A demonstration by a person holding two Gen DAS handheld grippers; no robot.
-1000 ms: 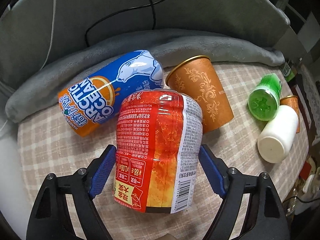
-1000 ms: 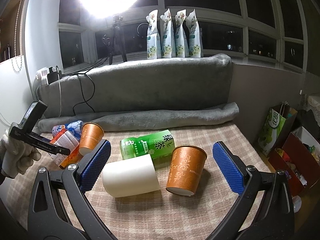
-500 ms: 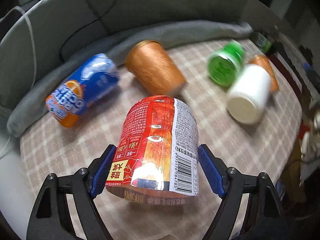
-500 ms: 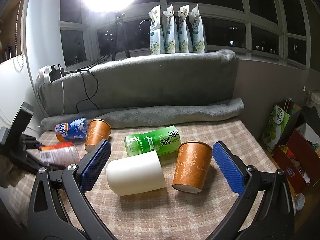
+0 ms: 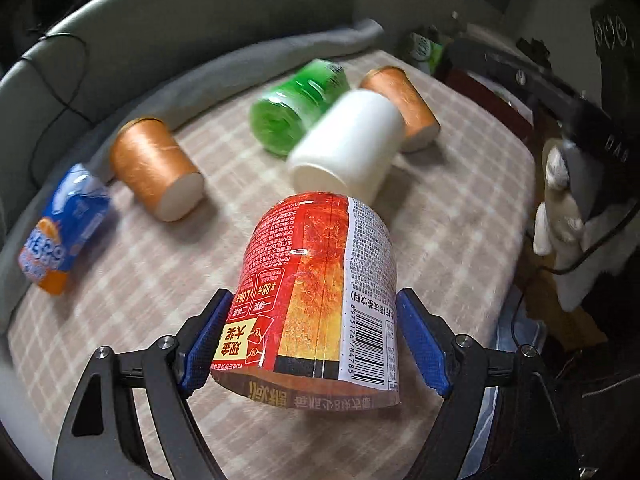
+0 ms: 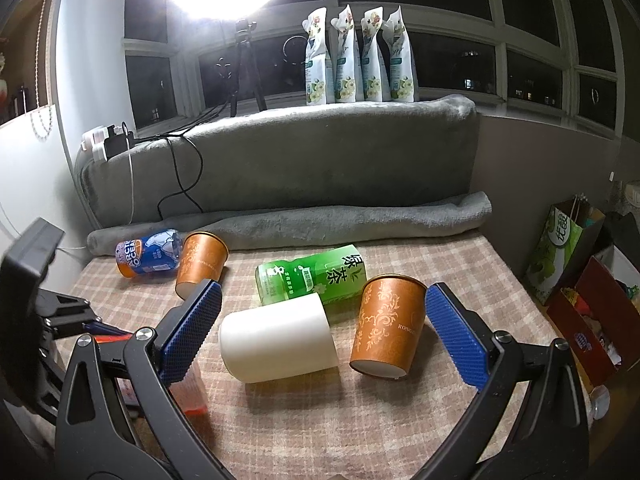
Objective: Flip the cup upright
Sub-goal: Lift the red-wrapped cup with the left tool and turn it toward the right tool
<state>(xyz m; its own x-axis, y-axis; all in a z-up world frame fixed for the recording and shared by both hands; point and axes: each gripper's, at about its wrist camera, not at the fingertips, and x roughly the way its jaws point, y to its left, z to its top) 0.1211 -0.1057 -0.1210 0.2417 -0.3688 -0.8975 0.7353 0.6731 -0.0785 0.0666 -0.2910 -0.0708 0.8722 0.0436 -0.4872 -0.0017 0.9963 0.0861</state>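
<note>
My left gripper (image 5: 316, 336) is shut on a red and orange printed cup (image 5: 320, 292) and holds it above the checked tablecloth, rim end toward the camera. In the right wrist view the cup (image 6: 192, 392) shows as a blurred red shape behind my left finger. My right gripper (image 6: 324, 332) is open and empty, hovering over a white cup (image 6: 278, 344) lying on its side and an orange patterned cup (image 6: 386, 332) that stands tilted.
A green tea carton (image 6: 312, 278), a second orange cup (image 6: 200, 264) and a blue Arctic Ocean can (image 6: 146, 258) lie on the tablecloth (image 6: 320, 420). A rolled grey blanket (image 6: 320, 220) lines the back edge. Bags and boxes (image 6: 568, 256) stand past the right edge.
My left gripper has lifted the red cup off the cloth and swung it right and toward the table's front. The right gripper has barely moved.
</note>
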